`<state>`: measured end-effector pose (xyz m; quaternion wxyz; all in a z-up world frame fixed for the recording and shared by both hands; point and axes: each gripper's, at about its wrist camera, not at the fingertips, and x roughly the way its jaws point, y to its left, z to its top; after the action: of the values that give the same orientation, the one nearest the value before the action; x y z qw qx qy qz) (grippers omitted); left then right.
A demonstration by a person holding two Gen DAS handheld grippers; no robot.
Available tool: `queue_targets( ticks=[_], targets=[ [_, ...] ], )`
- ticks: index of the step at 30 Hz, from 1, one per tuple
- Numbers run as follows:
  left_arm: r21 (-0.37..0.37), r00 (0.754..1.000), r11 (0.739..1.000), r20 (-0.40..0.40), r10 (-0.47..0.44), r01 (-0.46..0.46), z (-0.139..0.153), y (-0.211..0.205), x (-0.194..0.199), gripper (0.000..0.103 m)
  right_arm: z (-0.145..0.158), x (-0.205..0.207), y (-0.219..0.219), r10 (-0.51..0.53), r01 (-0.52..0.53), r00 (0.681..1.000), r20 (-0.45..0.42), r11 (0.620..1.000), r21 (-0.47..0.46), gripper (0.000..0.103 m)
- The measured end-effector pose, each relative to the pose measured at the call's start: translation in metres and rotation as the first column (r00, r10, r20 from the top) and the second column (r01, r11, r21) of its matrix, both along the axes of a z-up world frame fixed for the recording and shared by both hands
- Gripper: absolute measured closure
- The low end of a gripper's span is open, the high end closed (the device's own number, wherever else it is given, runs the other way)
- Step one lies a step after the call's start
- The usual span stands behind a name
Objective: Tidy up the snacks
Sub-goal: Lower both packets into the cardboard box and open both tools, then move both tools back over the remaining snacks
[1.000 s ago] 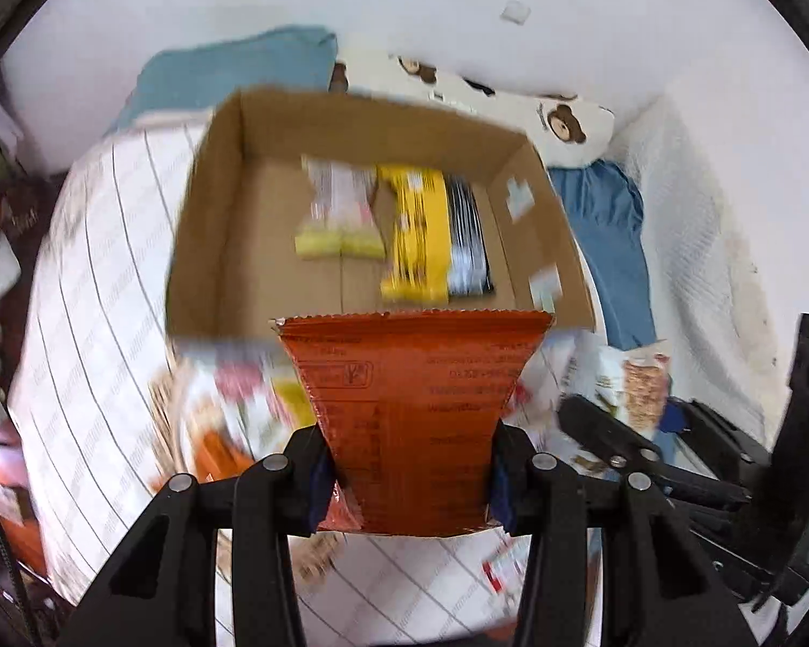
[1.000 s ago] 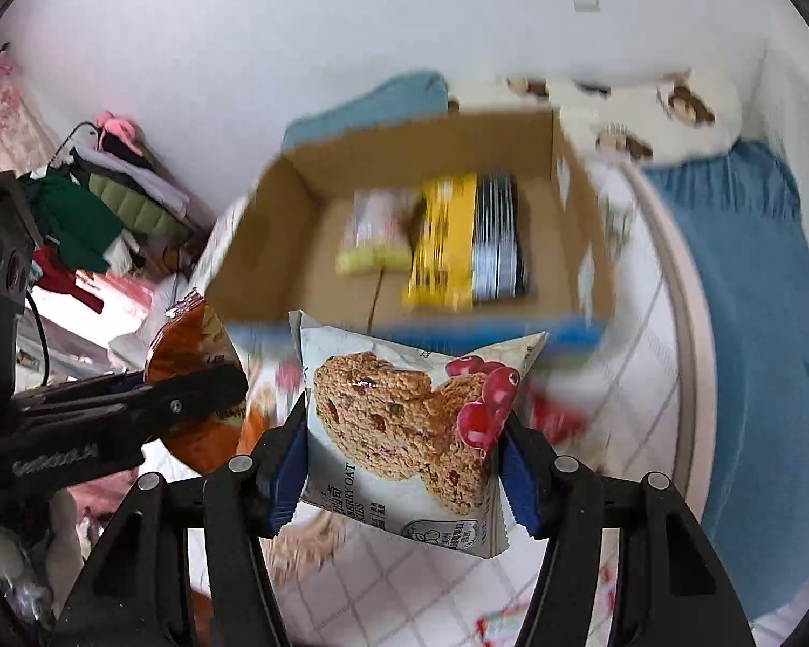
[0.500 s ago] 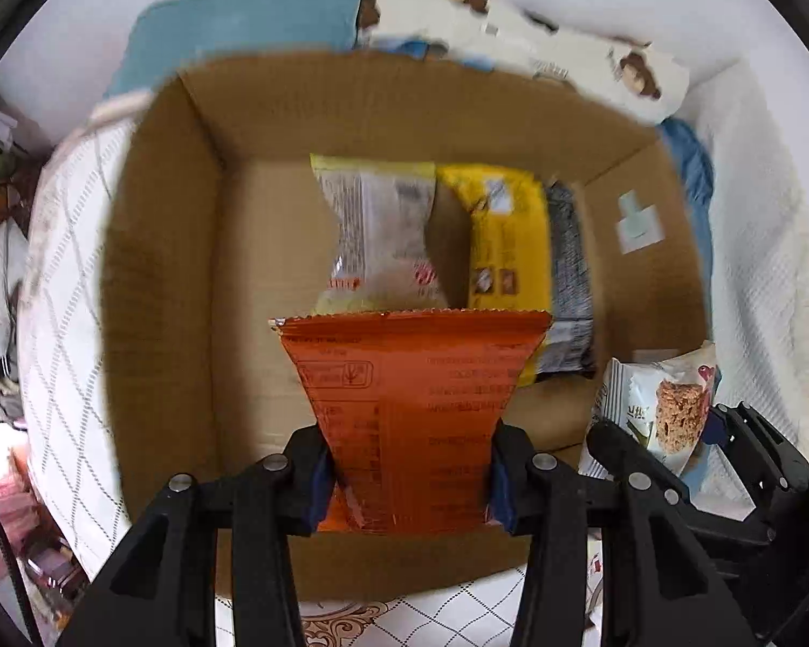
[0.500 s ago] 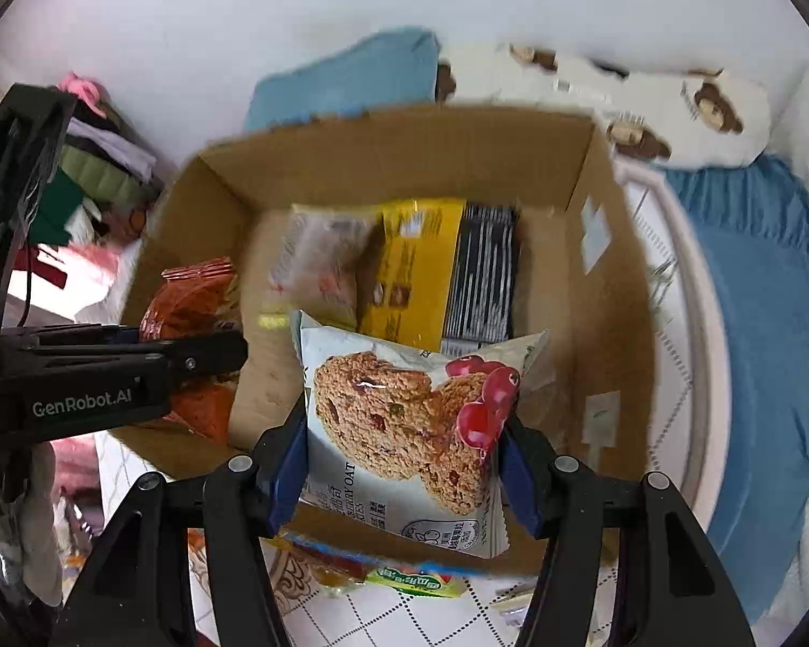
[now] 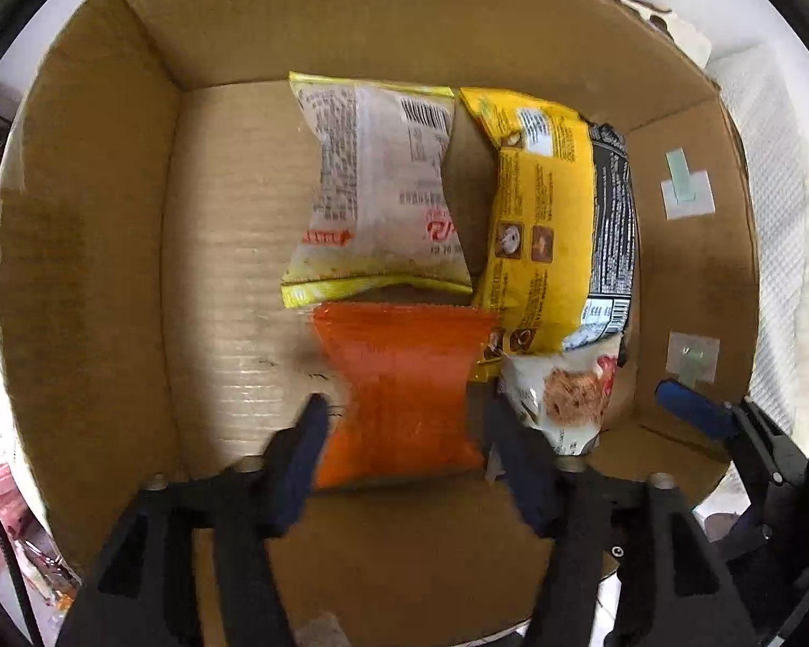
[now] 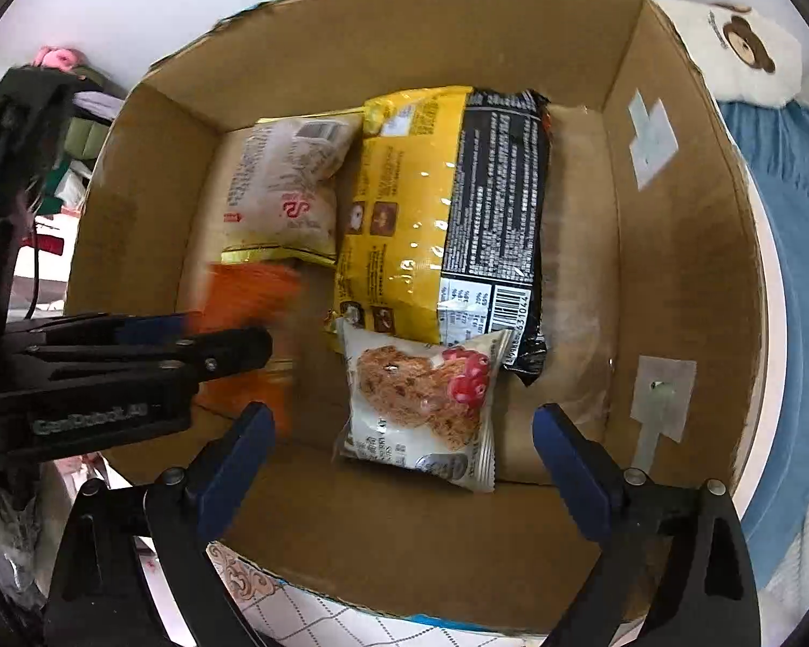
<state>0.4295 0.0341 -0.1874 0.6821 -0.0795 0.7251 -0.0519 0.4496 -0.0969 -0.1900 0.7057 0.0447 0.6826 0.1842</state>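
So the orange snack pack sits blurry on the floor of the cardboard box, between the spread jaws of the left gripper, which have just been opening and no longer pinch it. At about 3 o'clock from it, the white oat-cookie packet lies flat between the wide, just-opened jaws of the right gripper, pads clear of it. At 12 o'clock from those two lie a pale yellow-edged packet and a yellow-and-black bag, side by side, with a bear-print pillow outside the box.
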Motion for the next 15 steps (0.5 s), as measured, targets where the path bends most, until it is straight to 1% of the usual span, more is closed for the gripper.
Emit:
queue_targets(
  ticks=[2,9,12,15],
  targets=[
    [0.007,1.0,1.0,0.012,0.004,-0.004,0.003,0.004,0.001,0.014,0.001,0.0,0.0,0.0,0.0,1.0,0.004,1.0,-0.01,0.004],
    [0.019,0.998,0.999,0.053,0.03,-0.031,0.016,0.01,0.0,0.014,0.014,-0.002,-0.001,-0.019,0.021,0.999,0.045,0.999,-0.038,0.004],
    [0.045,0.995,0.998,0.09,0.031,-0.035,0.025,0.009,-0.009,0.014,0.021,-0.005,-0.003,-0.031,0.034,0.997,0.071,0.998,-0.054,0.004],
    [0.055,0.991,0.997,0.129,0.041,-0.049,0.033,0.01,-0.018,0.014,0.029,-0.011,-0.007,-0.04,0.047,0.994,0.103,0.997,-0.064,0.004]
  ],
)
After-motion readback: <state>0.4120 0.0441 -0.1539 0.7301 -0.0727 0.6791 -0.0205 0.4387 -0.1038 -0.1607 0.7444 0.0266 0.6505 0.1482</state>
